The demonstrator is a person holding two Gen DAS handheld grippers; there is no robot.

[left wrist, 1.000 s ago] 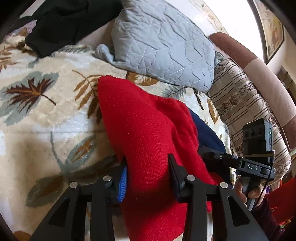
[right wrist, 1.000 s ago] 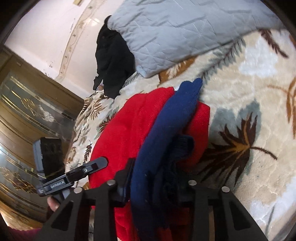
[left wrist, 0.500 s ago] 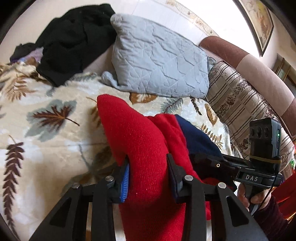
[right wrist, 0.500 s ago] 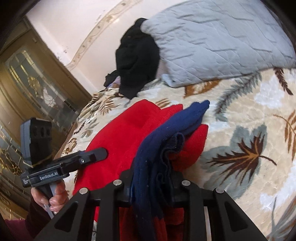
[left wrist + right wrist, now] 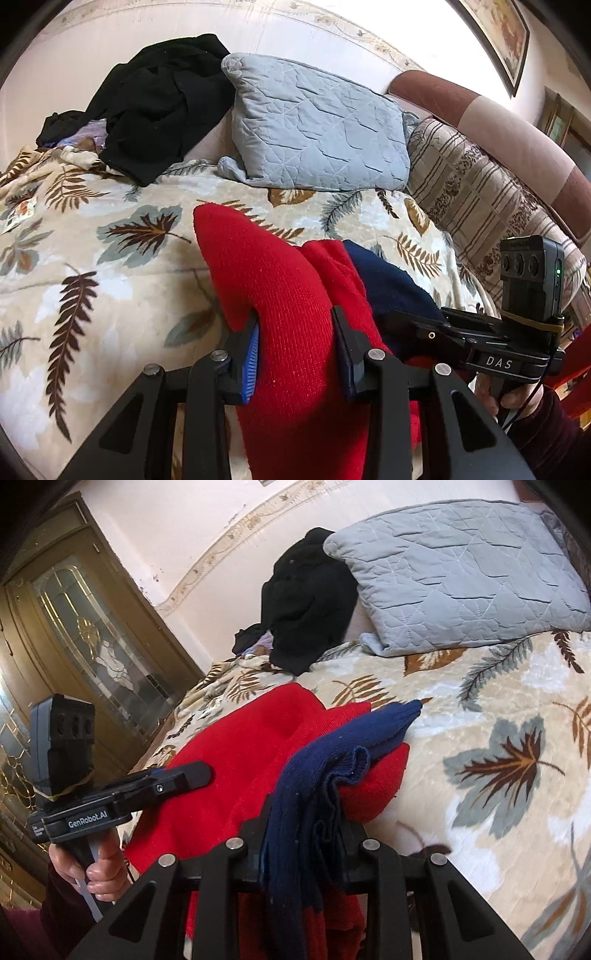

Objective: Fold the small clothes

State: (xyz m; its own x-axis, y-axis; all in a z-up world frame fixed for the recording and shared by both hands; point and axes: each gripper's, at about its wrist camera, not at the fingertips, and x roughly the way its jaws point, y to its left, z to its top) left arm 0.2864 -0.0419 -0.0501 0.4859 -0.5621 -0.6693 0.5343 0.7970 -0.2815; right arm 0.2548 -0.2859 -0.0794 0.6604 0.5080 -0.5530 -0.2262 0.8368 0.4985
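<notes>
— Why do we hold the red knitted garment [image 5: 291, 317] from both ends?

— So it hangs off the leaf-patterned bed blanket [image 5: 92, 266] and we can, we judge, bring it down into a fold. Our left gripper [image 5: 295, 354] has its jaws pinching the red knit at lower centre of its frame; our right gripper [image 5: 306, 834] has its jaws pinching the navy-blue knitted part [image 5: 332, 760], bunched over the red.

— How does it look?

— Thick, ribbed and soft, draped in humps rather than flat, below the grey quilted pillow [image 5: 317, 125].

Red knit [image 5: 291, 325] lower end cut off by frame edge.
</notes>
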